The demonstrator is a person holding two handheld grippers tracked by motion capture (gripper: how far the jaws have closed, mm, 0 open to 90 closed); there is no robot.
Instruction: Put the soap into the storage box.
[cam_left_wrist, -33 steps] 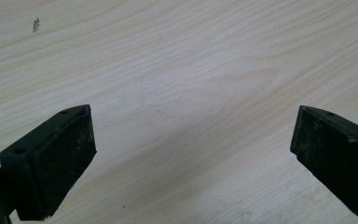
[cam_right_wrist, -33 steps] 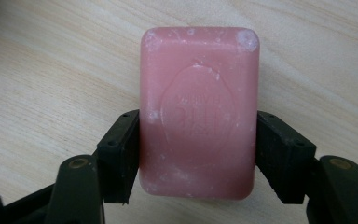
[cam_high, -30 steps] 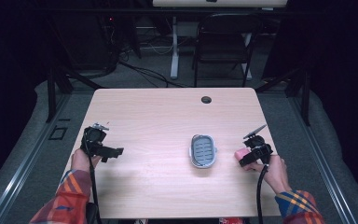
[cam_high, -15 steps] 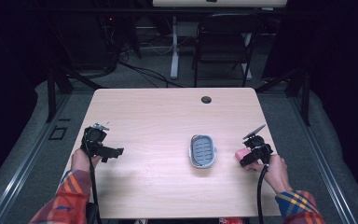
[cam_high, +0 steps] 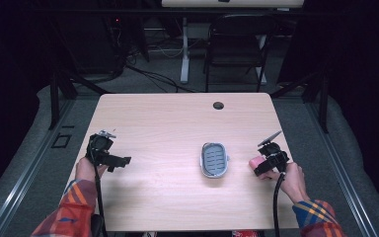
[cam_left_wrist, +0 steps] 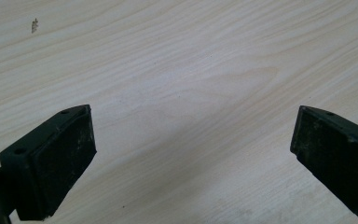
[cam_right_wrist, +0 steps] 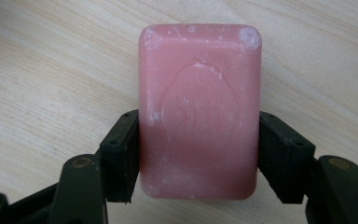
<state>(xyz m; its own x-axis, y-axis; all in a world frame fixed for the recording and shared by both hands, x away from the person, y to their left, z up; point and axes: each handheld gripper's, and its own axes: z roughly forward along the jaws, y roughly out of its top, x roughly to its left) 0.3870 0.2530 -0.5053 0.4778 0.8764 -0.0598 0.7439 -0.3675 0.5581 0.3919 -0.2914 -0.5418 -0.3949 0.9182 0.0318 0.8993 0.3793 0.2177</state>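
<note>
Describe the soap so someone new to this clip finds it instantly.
Start at the wooden table, then go to its right edge, right of the grey soap dish. There the right gripper clamps the soap: a pink rounded bar, the table's one pink thing.

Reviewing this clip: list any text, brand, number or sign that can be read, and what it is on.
Pink soap bar, held by the right gripper: raised lettering inside an oval stamp, too worn and blurred to read.
Grey soap dish: no text visible.
Table: no text or sign.
So nothing can be quoted.
</note>
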